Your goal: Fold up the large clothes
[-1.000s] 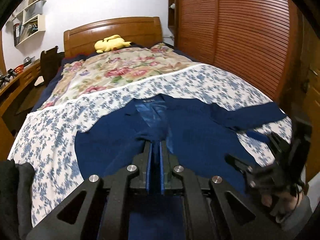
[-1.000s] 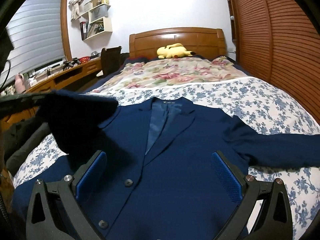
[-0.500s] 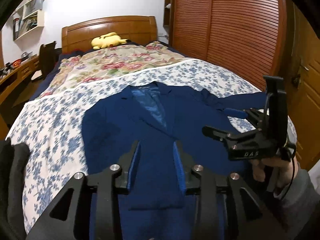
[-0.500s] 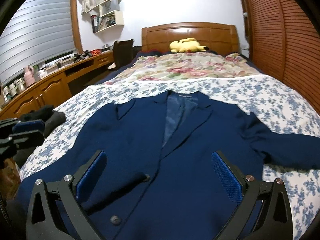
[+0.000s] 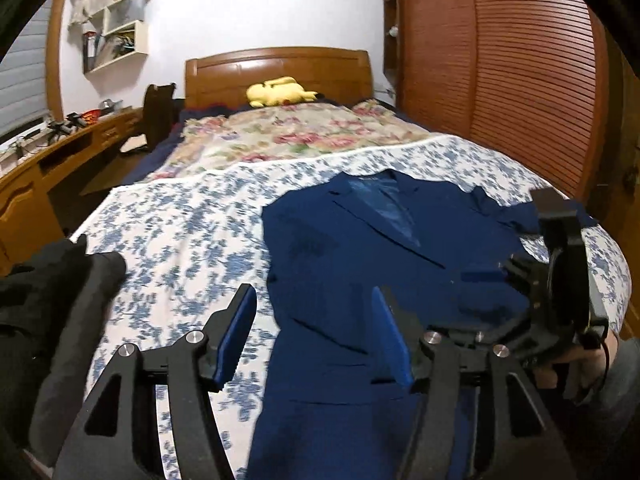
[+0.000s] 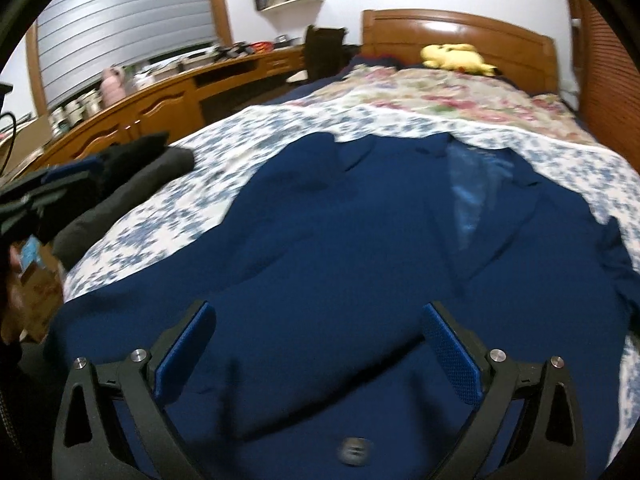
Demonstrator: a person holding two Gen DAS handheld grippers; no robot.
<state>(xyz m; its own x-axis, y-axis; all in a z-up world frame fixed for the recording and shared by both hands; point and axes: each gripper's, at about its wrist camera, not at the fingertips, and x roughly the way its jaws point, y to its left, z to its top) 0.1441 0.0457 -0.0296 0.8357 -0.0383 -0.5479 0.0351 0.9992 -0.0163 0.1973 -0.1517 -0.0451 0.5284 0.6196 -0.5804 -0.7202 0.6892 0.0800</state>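
Note:
A navy blue suit jacket [image 5: 360,272] lies front-up on the bed, collar toward the headboard; it also shows in the right wrist view [image 6: 360,248]. Its left sleeve lies folded across the front. My left gripper [image 5: 314,316] is open and empty above the jacket's left edge. My right gripper [image 6: 316,332] is open and empty, hovering over the jacket's lower front, and shows at the right in the left wrist view [image 5: 560,280].
The bed has a blue-flowered sheet [image 5: 180,240] and a floral quilt [image 5: 288,136]. A yellow plush toy [image 5: 276,92] lies by the wooden headboard. Dark folded clothes [image 5: 52,300] lie at the bed's left edge. A wooden desk [image 6: 160,104] stands left, a slatted wardrobe [image 5: 500,80] right.
My left gripper let go of the jacket sleeve, opened wide and drew back to the left. The sleeve now lies on the jacket. My right gripper stayed open and swung leftward.

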